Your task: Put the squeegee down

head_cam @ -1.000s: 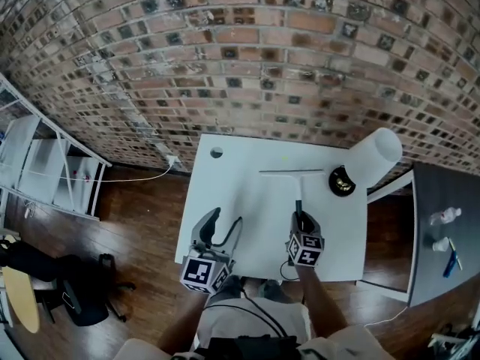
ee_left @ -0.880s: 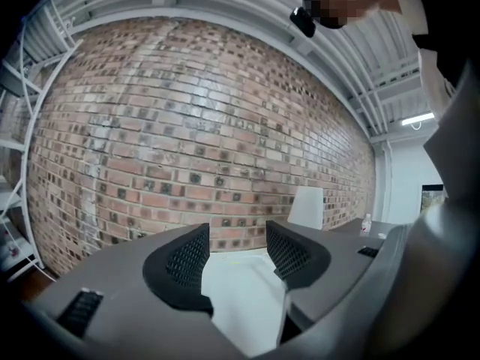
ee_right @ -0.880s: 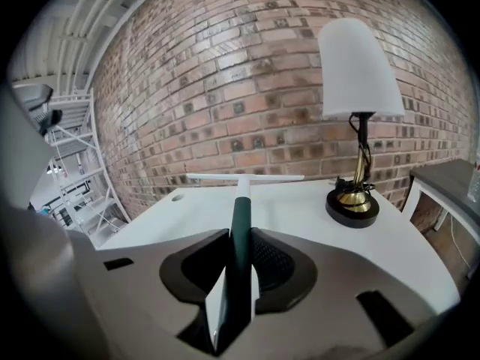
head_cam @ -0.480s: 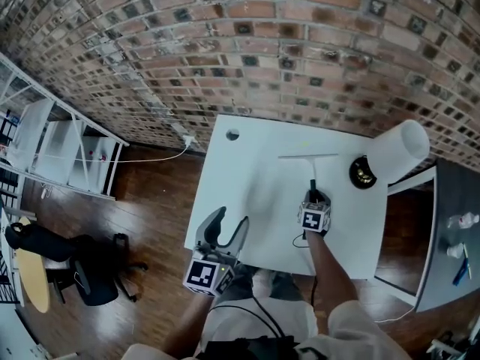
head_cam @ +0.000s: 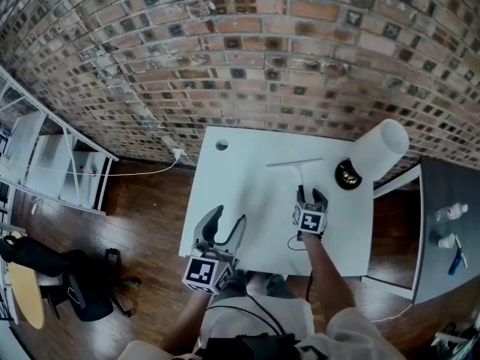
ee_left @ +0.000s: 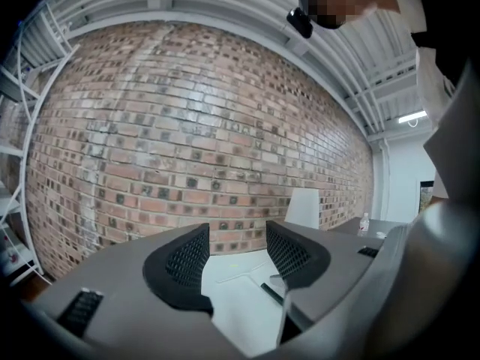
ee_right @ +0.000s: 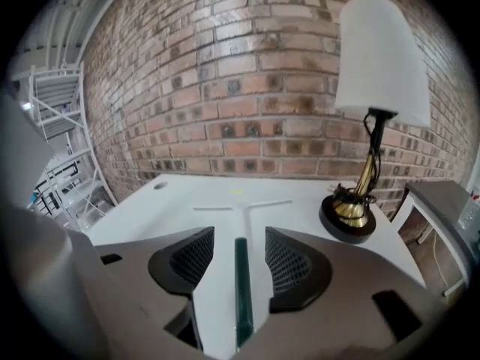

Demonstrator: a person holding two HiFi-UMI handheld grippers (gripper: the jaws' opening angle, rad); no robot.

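From the head view, the white counter stands against a brick wall, and the squeegee lies flat on it, right of the middle: its blade runs alongside the far edge and its handle points back toward the near edge. The right gripper sits over the near end of that handle, about midway between the far and near edges. The left gripper hangs at the near left corner, well apart from the squeegee. A lamp stands at the far right corner, and a round hole marks the far left corner. In the left gripper view, the left gripper has its tongs spread wide with nothing between them; past them the counter shows, with the squeegee lying toward its right side. In the right gripper view, the right gripper also has its tongs wide: the dark green handle of the squeegee rests on the counter between the two pads, with a gap on each side, touched by neither. The blade lies crosswise near the far edge, the lamp at the far right corner, and the hole at the far left corner.
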